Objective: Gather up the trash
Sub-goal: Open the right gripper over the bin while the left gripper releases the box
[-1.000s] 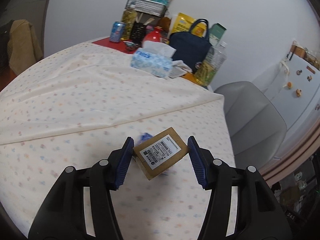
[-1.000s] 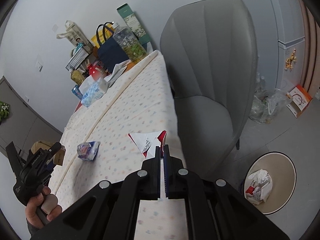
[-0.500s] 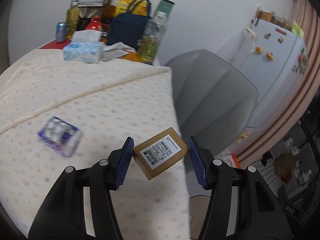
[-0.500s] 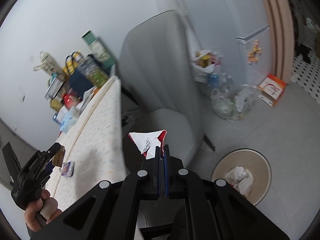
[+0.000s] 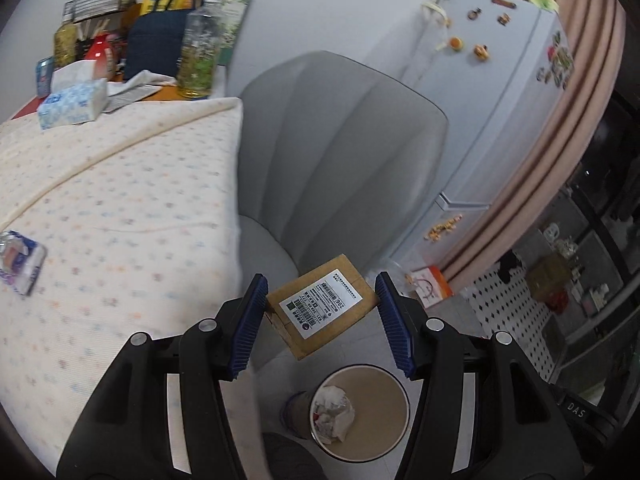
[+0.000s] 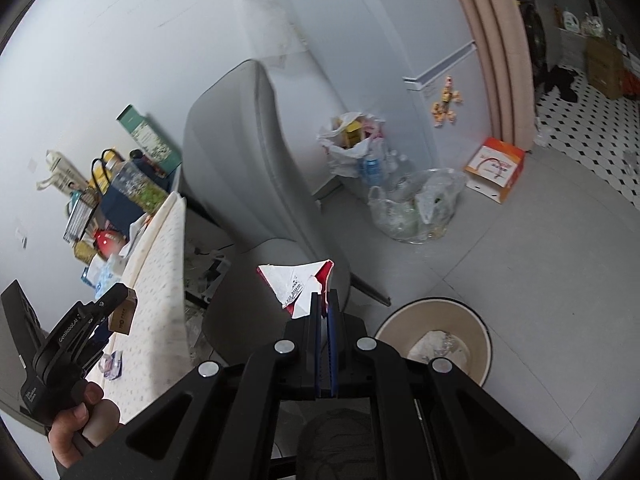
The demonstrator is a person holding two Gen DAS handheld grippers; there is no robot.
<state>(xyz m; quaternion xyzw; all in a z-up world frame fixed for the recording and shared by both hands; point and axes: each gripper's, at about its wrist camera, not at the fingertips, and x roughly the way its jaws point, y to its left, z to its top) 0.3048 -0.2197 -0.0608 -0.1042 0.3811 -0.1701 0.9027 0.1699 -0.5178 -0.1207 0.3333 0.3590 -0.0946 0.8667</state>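
The left gripper (image 5: 322, 322) holds a small cardboard box (image 5: 323, 306) between its blue pads, the jaws about half apart and pressed on two opposite corners of the box, which sits tilted with its white barcode label facing up. In the left wrist view the box hangs past the edge of the table (image 5: 120, 216), in front of the grey chair (image 5: 340, 152) and above the floor, with the round beige trash bin (image 5: 360, 412) lower in the frame, a crumpled white wad lying inside it. The right gripper (image 6: 325, 300) has its jaws closed tight on a torn red and white paper wrapper (image 6: 296, 284), which sticks up from the fingertips in a folded triangle. In the right wrist view the same bin (image 6: 434, 336) stands on the grey floor tiles to the right of the fingers, near the chair's seat. A small blue and white packet (image 5: 18, 262) lies on the dotted tablecloth near the table's left side, well apart from both grippers; its print is too blurred to read, though it looks like a tissue pack. A tissue box (image 5: 72, 104) and a clear bottle (image 5: 200, 48) stand at the table's far end
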